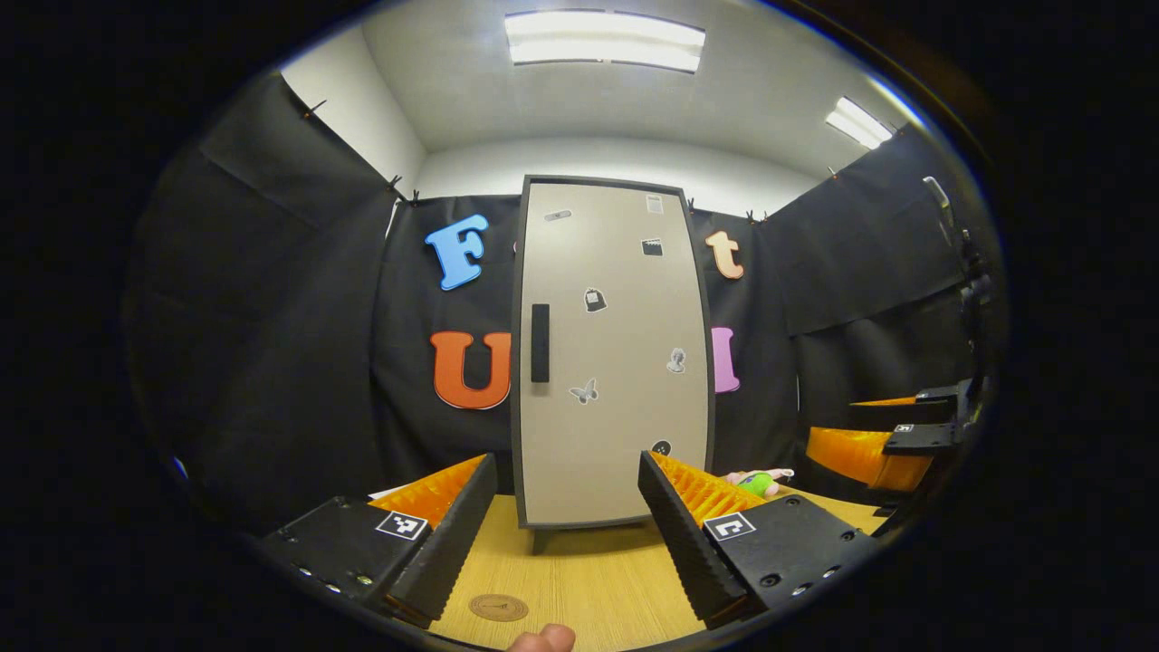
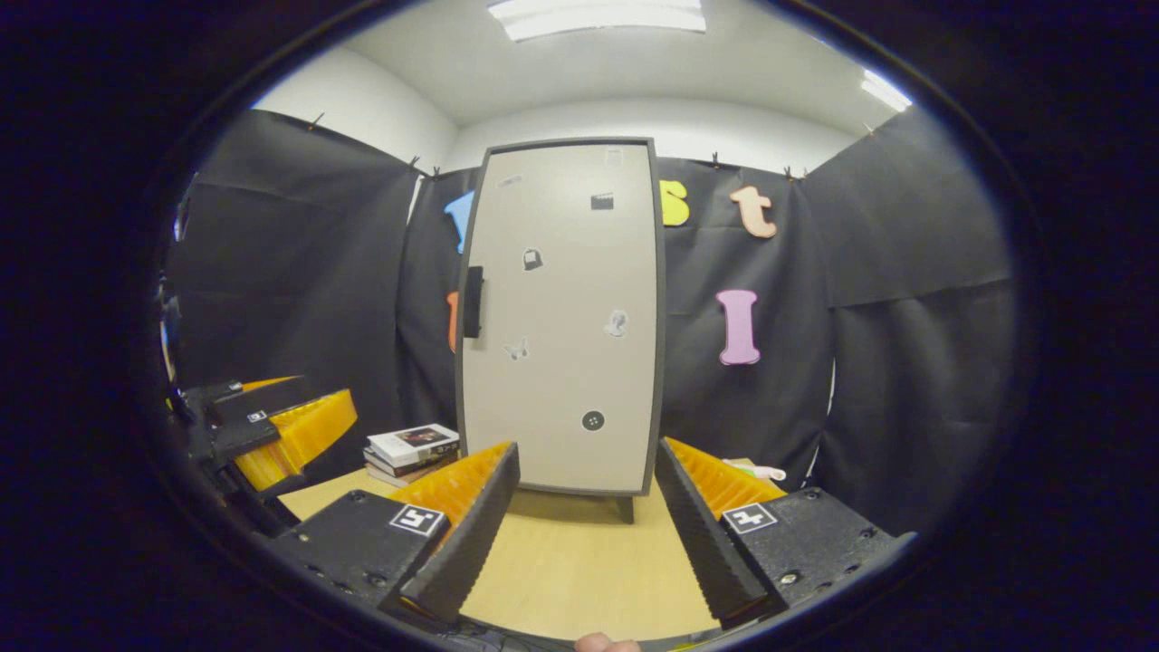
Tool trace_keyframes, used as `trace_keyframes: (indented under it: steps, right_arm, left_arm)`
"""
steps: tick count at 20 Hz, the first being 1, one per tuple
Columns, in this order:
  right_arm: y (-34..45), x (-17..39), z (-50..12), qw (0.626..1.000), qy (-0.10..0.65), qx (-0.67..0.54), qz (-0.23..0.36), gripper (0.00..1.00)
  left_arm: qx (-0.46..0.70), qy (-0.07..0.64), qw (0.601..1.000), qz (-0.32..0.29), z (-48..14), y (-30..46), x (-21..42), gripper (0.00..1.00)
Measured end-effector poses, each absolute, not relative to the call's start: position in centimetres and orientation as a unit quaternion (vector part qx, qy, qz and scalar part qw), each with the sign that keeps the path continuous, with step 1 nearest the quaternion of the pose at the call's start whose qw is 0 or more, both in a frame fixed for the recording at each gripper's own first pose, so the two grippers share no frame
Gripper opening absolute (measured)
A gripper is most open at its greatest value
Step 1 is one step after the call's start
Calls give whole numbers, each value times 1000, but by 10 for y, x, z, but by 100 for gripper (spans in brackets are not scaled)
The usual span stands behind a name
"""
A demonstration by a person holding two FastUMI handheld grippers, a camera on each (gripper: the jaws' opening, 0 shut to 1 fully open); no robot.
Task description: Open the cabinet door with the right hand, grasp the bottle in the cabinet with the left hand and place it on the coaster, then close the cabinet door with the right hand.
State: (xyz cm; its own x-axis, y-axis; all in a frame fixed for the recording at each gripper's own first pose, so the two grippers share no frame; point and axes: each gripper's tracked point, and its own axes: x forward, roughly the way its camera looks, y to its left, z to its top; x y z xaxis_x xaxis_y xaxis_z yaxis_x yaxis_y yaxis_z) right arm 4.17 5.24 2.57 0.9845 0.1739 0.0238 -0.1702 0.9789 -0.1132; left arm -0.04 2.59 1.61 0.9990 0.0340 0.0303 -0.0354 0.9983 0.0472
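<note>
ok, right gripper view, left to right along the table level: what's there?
Left gripper → stack of books → cabinet, door shut → small pale and green object beside the cabinet's right side.
</note>
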Motion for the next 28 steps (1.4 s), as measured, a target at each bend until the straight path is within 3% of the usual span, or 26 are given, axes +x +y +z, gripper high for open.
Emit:
trace_keyframes:
  steps: [8,16,28]
  right_arm:
    - [126,122,71,984,-9,-48,172,96]
    - [215,204,93,972,10,-69,222,97]
    - [282,313,101,978,28,-67,194,96]
  left_arm:
    - [36,-11,998,40,13,39,-6,94]
    - [38,-8,997,68,15,54,-14,94]
    - [38,-9,995,87,15,68,-12,95]
